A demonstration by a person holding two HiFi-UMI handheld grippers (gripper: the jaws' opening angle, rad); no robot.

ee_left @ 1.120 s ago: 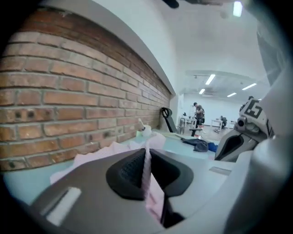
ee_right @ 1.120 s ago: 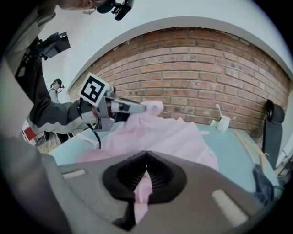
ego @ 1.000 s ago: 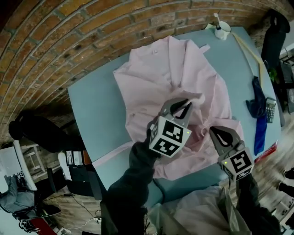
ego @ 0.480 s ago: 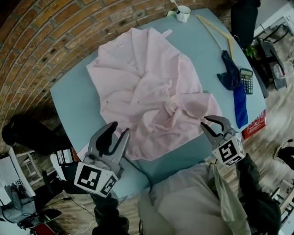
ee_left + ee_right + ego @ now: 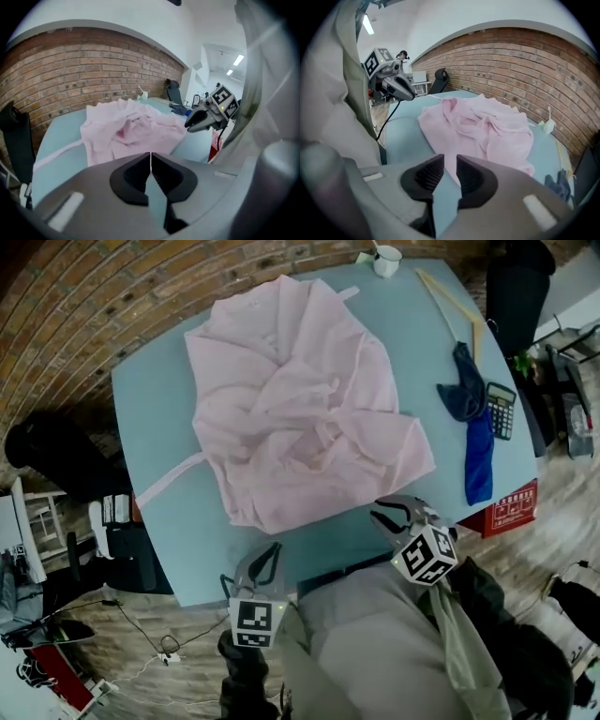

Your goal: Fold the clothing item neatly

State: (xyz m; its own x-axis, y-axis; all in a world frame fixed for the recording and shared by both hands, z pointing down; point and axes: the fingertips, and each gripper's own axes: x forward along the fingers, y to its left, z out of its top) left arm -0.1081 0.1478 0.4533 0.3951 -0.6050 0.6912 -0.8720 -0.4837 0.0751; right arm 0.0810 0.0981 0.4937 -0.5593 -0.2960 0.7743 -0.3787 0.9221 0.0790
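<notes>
Pink garment (image 5: pixel 300 399) lies crumpled in the middle of the counter (image 5: pixel 159 418), untouched. The left hand-held gripper (image 5: pixel 265 559) is closed on nothing; the right hand-held gripper (image 5: pixel 398 514) is slightly parted and empty. Pinching a bunched layer instead of a true edge would likely fold creases in. One garment, two hand-held grippers.

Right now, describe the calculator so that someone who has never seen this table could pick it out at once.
In the head view, find the light blue table and go to its right side, past the crumpled pink shirt. The calculator lies just right of the dark blue cloth, near the edge. It is the only hard, dark rectangle with rows of keys.
</notes>
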